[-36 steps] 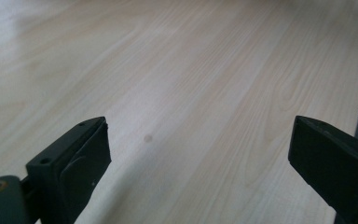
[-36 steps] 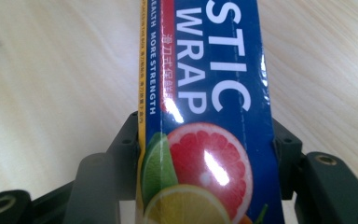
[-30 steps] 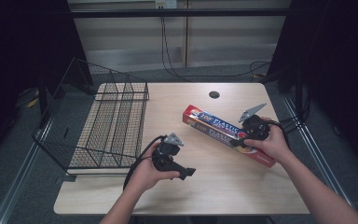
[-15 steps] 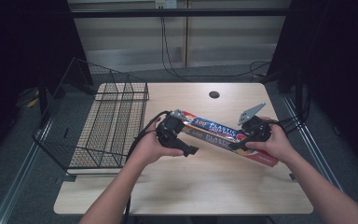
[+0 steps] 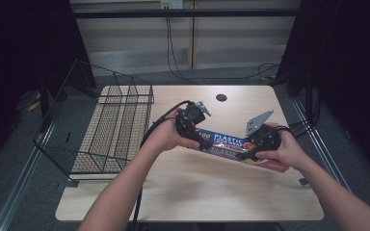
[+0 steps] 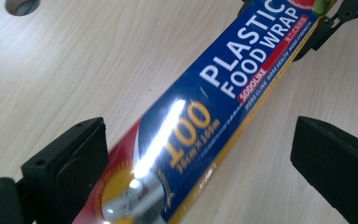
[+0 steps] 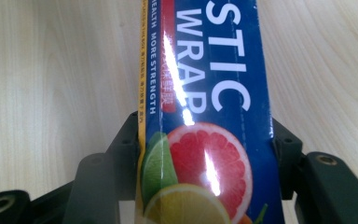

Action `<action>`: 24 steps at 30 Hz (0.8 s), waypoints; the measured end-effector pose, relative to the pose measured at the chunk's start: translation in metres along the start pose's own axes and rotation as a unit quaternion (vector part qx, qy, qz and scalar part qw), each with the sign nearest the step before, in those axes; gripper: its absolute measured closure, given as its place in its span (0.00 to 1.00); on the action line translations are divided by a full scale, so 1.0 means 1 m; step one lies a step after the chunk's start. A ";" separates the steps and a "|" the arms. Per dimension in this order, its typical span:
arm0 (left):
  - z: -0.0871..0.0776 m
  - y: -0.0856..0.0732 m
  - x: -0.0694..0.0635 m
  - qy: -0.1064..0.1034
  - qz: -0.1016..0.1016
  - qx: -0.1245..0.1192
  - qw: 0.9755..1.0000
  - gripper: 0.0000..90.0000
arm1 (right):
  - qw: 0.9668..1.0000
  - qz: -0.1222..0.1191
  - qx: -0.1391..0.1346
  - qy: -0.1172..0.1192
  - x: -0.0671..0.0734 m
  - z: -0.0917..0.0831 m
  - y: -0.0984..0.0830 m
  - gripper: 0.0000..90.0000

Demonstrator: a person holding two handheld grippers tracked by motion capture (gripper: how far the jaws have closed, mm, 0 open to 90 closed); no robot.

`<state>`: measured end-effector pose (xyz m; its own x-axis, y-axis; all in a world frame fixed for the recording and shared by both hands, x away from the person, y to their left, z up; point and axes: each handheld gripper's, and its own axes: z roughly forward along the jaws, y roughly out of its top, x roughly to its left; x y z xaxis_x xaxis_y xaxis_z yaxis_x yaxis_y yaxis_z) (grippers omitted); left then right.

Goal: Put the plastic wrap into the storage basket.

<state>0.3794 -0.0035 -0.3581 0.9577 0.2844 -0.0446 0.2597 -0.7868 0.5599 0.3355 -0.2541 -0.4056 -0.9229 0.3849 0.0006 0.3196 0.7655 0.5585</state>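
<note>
Right claw [image 7: 205, 154] grips box [image 7: 214, 93] over wooden table [image 7: 51, 84].

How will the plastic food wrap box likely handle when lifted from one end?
The plastic food wrap box looks long, straight-edged: probably stiff, unlikely to roll. Its glossy, glaring surface may slip. The right gripper clamps one end, so it could sag or pivot.

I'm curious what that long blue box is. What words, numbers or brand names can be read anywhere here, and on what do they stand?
All on the long blue cardboard box:
"PLASTIC FOOD WRAP", large white letters.
"100", large gold number.
"30cm X 100m", below it, small and partly blurred.
"SODOLIKE", white on a red strip.
"MORE CLING MORE HEALTH MORE STRENGTH", along the yellow edge.
Chinese characters on the red strip: too small to read.
</note>
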 end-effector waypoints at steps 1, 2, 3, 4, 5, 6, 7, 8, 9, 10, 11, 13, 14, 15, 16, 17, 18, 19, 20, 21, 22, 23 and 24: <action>0.002 0.003 -0.001 -0.002 0.006 0.004 1.000 0.05 | 1.000 -0.011 0.001 0.008 0.001 0.000 0.001 0.49; 0.003 0.005 -0.002 -0.006 0.010 0.008 1.000 0.05 | 1.000 -0.011 0.001 0.008 0.001 0.000 0.001 0.49; 0.005 0.008 -0.003 -0.008 0.017 0.013 1.000 0.06 | 1.000 -0.014 0.003 0.007 0.001 0.000 0.001 0.49; 0.007 0.010 -0.004 -0.011 0.018 0.013 1.000 0.06 | 1.000 -0.019 0.004 0.010 0.002 0.000 0.002 0.49; 0.009 0.011 -0.005 -0.014 0.022 0.018 1.000 0.06 | 1.000 -0.026 0.005 0.009 0.003 0.000 0.003 0.49; 0.011 0.013 -0.005 -0.014 0.027 0.022 0.999 0.07 | 1.000 -0.028 0.007 0.011 0.003 0.000 0.003 0.49; 0.015 0.014 -0.006 -0.022 0.032 0.029 0.999 0.07 | 0.999 -0.036 0.005 0.012 0.004 0.000 0.005 0.49; 0.015 0.014 -0.006 -0.022 0.032 0.029 0.999 0.08 | 0.999 -0.036 0.005 0.012 0.004 0.000 0.005 0.49; 0.017 0.015 -0.006 -0.027 0.039 0.034 0.998 0.09 | 0.999 -0.043 0.003 0.014 0.005 -0.001 0.006 0.49; 0.019 0.016 -0.008 -0.026 0.046 0.040 0.998 0.11 | 0.999 -0.045 0.003 0.017 0.005 -0.001 0.008 0.49; 0.020 0.017 -0.009 -0.028 0.053 0.045 0.997 0.12 | 0.999 -0.045 0.002 0.021 0.006 -0.001 0.008 0.49; 0.022 0.019 -0.010 -0.039 0.054 0.046 0.997 0.12 | 0.999 -0.048 0.003 0.019 0.006 -0.001 0.010 0.49; 0.023 0.020 -0.011 -0.039 0.061 0.047 0.996 0.15 | 0.998 -0.054 0.003 0.020 0.007 -0.002 0.012 0.49; 0.025 0.020 -0.012 -0.047 0.062 0.053 0.996 0.15 | 0.998 -0.055 0.002 0.022 0.007 -0.002 0.012 0.49; 0.025 0.020 -0.012 -0.047 0.062 0.053 0.996 0.16 | 0.998 -0.058 0.002 0.023 0.007 -0.002 0.013 0.49; 0.027 0.019 -0.012 -0.049 0.074 0.064 0.994 0.16 | 0.998 -0.061 0.002 0.024 0.007 -0.002 0.014 0.49; 0.027 0.019 -0.012 -0.049 0.074 0.064 0.994 0.16 | 0.998 -0.061 0.002 0.024 0.007 -0.002 0.014 0.49; 0.029 0.019 -0.013 -0.046 0.072 0.064 0.994 0.16 | 0.998 -0.065 0.003 0.025 0.008 -0.003 0.015 0.49; 0.029 0.019 -0.014 -0.049 0.069 0.069 0.994 0.17 | 0.998 -0.065 0.003 0.025 0.008 -0.003 0.015 0.49; 0.029 0.020 -0.014 -0.051 0.073 0.073 0.993 0.17 | 0.997 -0.064 0.000 0.030 0.007 -0.004 0.016 0.49; 0.029 0.020 -0.014 -0.051 0.073 0.073 0.993 0.17 | 0.997 -0.064 0.000 0.030 0.007 -0.004 0.016 0.49; 0.030 0.020 -0.015 -0.053 0.070 0.069 0.994 0.17 | 0.997 -0.065 0.000 0.030 0.008 -0.004 0.016 0.49; 0.032 0.021 -0.016 -0.059 0.076 0.077 0.992 0.20 | 0.997 -0.068 0.002 0.031 0.008 -0.003 0.016 0.49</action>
<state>0.3730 -0.0423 -0.3721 0.9928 0.0959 -0.0714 0.1175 -0.8927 0.4351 0.3327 -0.2398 -0.3943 -0.9693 0.2448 -0.0236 0.1913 0.8107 0.5533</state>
